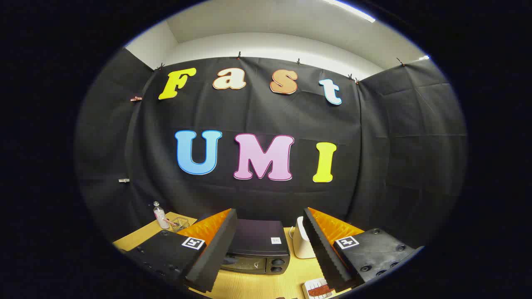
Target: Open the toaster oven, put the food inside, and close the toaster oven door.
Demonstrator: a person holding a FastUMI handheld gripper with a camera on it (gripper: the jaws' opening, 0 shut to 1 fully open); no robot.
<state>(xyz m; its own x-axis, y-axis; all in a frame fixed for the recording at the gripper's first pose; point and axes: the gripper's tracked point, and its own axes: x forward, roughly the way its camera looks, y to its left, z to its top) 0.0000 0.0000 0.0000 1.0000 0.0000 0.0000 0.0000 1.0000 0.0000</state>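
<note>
Black and orange tongs (270,245) stand wide apart in the lower middle of the frame, gripping nothing, each arm carrying a small square black-and-white marker on its housing. Between and just beyond the two fingers (212,253) sits the toaster oven (257,247), a dark box on the pale wooden worktop (257,286); its glass door appears shut, and two round knobs show on the right side of its front panel. A white sticker marks the oven's top. Just to the right of the oven, partly hidden behind the right finger, stands a white jug (300,243) with a handle. At the bottom of the frame, near the tip of the right finger, a small white plate (314,290) holds the food (320,291), a reddish-brown piece whose exact kind cannot be told at this size. Toward the lower left of the frame, at the far corner of the worktop, a small clear bottle (160,216) stands beside a little wire basket (181,224). Black cloth closes off the booth behind.
</note>
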